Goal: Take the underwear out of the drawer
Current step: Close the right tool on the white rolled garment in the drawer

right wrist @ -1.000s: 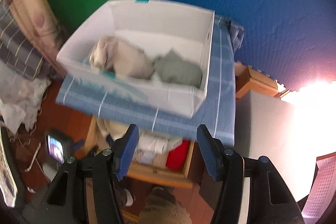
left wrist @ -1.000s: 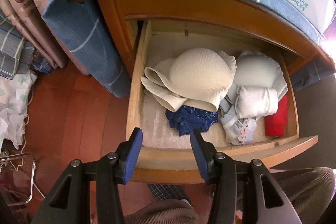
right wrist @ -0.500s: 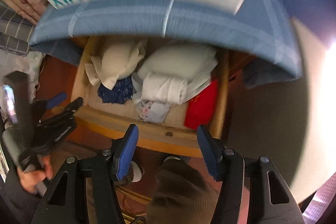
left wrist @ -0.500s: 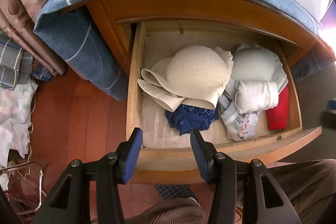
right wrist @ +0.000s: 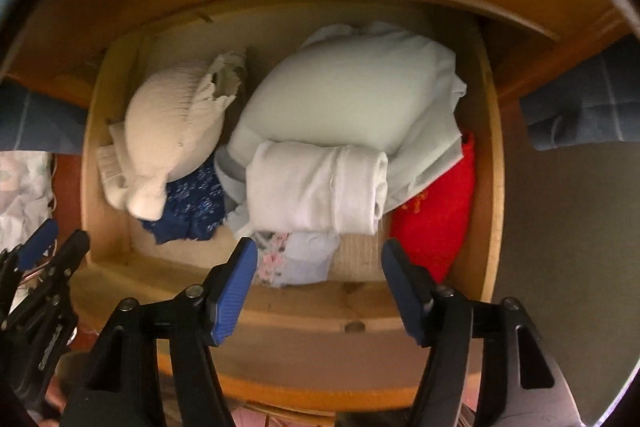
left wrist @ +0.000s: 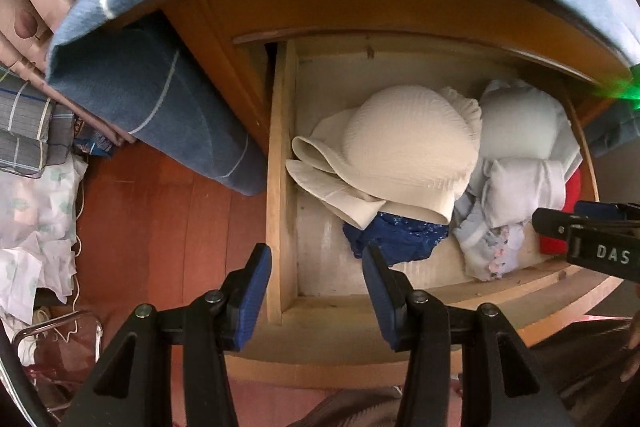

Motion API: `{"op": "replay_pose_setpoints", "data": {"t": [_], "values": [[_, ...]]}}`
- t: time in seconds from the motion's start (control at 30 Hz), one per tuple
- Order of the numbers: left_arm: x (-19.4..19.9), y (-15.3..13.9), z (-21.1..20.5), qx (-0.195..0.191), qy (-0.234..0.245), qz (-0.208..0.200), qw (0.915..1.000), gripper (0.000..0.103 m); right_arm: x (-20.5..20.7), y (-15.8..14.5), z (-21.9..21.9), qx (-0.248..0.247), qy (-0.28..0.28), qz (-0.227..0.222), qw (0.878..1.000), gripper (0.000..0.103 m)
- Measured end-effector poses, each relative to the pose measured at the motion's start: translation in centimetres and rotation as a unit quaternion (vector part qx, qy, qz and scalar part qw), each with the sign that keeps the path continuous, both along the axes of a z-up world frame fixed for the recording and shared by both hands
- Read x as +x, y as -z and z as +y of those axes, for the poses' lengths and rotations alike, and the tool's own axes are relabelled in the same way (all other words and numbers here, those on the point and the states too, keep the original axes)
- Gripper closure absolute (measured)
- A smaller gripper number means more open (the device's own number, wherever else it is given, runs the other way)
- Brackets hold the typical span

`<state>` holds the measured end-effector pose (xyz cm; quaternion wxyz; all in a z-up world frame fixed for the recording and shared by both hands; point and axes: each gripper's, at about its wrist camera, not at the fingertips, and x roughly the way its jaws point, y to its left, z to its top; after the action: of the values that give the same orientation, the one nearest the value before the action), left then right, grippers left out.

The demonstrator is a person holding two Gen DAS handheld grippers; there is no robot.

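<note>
Both tongs hang over the open drawer, nothing between their pads

The right tongs are spreading, empty, low in the right wrist frame above the floral piece at the drawer front; just beyond lies the white roll, then a pale bundle, with red cloth at right. The left tongs stand spread and empty at the bottom centre of the left wrist frame over the drawer's left wall, near the navy underwear and cream garment
</note>
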<state>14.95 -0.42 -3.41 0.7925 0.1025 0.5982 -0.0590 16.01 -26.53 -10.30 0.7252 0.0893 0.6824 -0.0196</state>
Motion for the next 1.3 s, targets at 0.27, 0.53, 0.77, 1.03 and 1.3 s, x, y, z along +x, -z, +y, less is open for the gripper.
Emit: {"op": "replay_pose_setpoints", "data": {"t": [0.27,0.53,0.77,1.03,1.3], "values": [[1.3,2.0,0.6,0.001,-0.016,0.037,0.9992,0.055,1.3,1.6,0.5,-0.009,0.027,0.015,0.999,0.034],[2.0,3.6,0.2,0.012,-0.009,0.069,0.9975,0.055,2.4,2.2,2.2,-0.046,0.004,0.022,0.999,0.029],[2.4,4.4,-0.1,0.006,-0.001,0.083,0.9965,0.055,4.0,3.4,3.3,-0.065,0.016,0.032,0.997,0.024],[2.5,5.4,-1.4,0.024,0.027,0.101,0.9942,0.055,7.0,7.3,5.5,-0.073,0.004,0.058,0.996,0.029],[2.4,5.8,-2.9,0.045,0.039,0.101,0.9931,0.055,6.4,6.3,6.7,-0.063,-0.037,0.047,0.996,0.046]]}}
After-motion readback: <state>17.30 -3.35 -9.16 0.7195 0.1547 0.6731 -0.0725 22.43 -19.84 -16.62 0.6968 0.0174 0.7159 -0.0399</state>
